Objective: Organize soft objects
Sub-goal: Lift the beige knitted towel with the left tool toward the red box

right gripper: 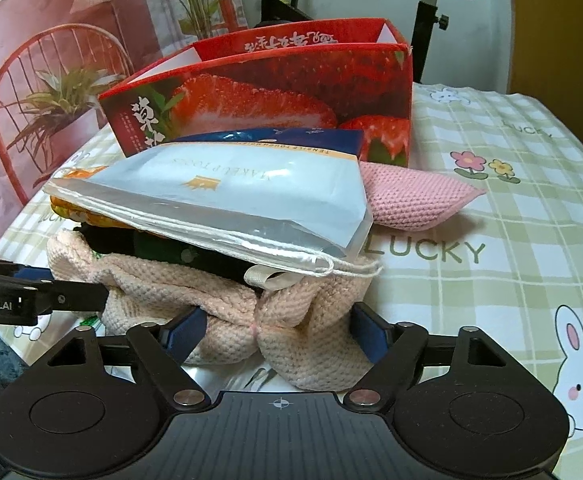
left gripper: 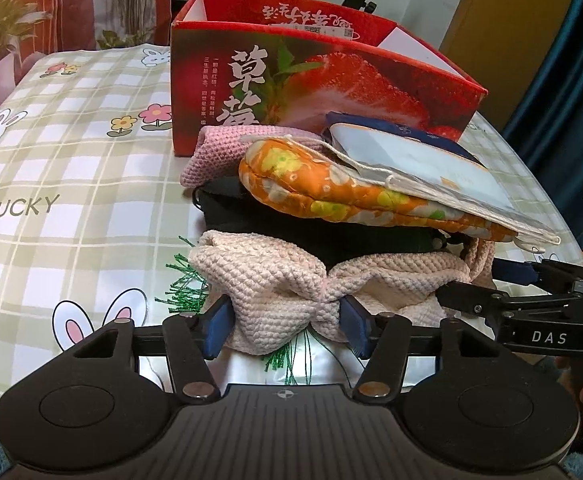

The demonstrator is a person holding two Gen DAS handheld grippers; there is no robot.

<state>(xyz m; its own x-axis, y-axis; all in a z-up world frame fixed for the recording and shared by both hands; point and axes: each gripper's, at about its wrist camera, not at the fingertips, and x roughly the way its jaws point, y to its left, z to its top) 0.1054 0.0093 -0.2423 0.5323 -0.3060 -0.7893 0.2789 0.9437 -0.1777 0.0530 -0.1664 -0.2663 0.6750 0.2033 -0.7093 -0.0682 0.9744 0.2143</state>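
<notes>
**Pile gripped, box not yet filled**

Nothing soft shows above the rim of the strawberry box; its inside is hidden. The stack sits on the checked tablecloth just in front of it: a white pouch over an orange floral pad, dark items, a rose knit piece behind, and a cream knit cloth lowest. The left gripper and right gripper both pinch bunched folds of that cloth, jaws narrowed around it. I judge that the lift into the box remains.

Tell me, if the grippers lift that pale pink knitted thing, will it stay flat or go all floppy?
Probably floppy: the knitted piece already bunches into folds where the left gripper and right gripper pinch it. The plastic pouch lying tilted on top of the pile could slide off.
</notes>
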